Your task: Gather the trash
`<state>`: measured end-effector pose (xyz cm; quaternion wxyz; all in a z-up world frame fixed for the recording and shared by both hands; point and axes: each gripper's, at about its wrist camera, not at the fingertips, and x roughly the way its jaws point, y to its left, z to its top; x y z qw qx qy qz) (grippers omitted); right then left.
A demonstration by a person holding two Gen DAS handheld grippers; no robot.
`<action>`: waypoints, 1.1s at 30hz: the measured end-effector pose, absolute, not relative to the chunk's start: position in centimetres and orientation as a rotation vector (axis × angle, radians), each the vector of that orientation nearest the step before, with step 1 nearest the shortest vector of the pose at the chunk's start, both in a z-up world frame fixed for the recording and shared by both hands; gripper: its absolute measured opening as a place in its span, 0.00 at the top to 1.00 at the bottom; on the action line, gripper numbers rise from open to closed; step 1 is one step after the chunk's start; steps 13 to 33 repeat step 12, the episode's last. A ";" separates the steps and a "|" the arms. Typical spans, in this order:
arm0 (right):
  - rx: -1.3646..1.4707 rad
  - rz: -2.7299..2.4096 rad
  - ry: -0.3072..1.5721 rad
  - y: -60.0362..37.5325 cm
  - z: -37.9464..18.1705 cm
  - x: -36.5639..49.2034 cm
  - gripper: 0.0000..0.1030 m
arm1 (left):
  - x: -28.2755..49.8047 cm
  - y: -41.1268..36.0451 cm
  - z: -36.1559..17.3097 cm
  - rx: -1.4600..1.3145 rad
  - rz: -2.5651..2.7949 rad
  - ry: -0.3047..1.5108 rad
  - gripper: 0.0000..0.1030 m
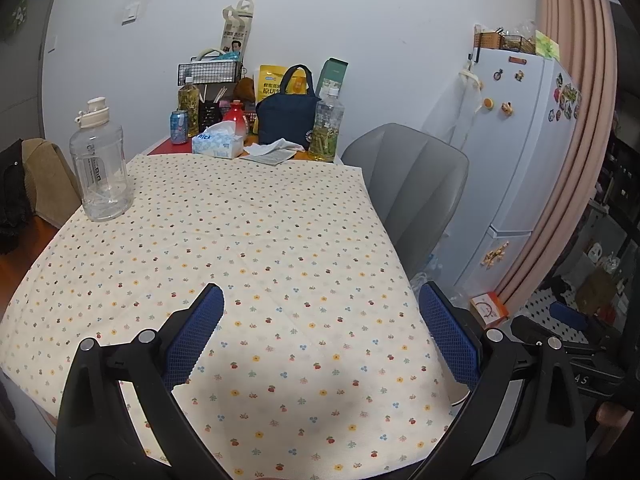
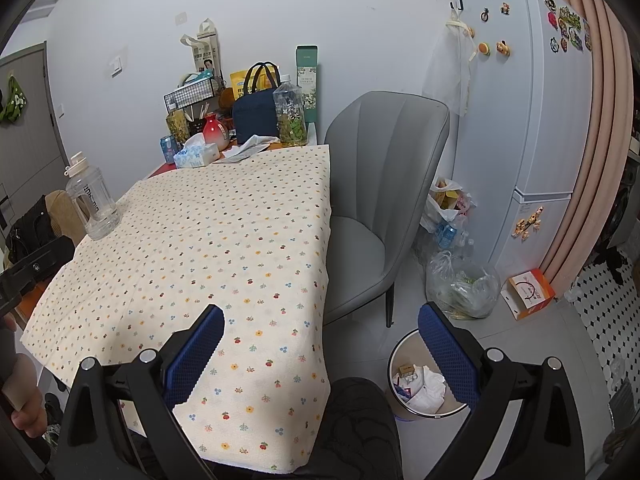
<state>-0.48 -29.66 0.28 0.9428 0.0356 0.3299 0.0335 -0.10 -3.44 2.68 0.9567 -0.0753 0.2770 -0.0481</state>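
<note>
Left wrist view: your left gripper [image 1: 320, 328] hovers over the near end of the table, jaws wide apart, nothing between the blue pads [image 1: 196, 336]. The floral cloth [image 1: 248, 240] is bare in the middle. One clear jug [image 1: 100, 164] stands at the left edge. At the far end: two tea bottles, one at [image 1: 328, 124] and one at [image 1: 188, 104], one can [image 1: 179, 127], one tissue box [image 1: 218, 142], one navy bag [image 1: 286, 114], and a crumpled tissue [image 1: 276, 146] with a flat wrapper [image 1: 268, 157] just in front of it. One grey chair [image 1: 416, 184] sits to the right, with the fridge [image 1: 516, 140] behind it and a pink curtain [image 1: 568, 120] beyond.

Right wrist view: your right gripper [image 2: 320, 330] straddles the table's right edge, jaws wide apart and empty. One white bin [image 2: 400, 352] stands on the floor under the right finger, with paper scraps already inside. The tissue [image 2: 258, 141] and wrapper [image 2: 240, 153] lie at the far end, well apart from the bin. By the fridge [image 2: 516, 100]: two plastic bags, at [image 2: 460, 284] and [image 2: 444, 204], and one orange box [image 2: 528, 288]. One chair [image 2: 380, 184], one jug [image 2: 91, 204]. A hand [image 2: 24, 400] shows at the lower left edge.
</note>
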 end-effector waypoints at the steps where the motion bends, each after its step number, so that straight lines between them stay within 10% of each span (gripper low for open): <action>1: 0.072 0.067 0.672 -29.6 0.3 -0.5 0.07 | -0.1 -3.4 2.6 -0.153 -0.098 0.562 0.06; 33: 0.072 0.068 0.673 -29.6 0.3 -0.5 0.07 | 0.0 -3.3 2.5 -0.159 -0.099 0.571 0.06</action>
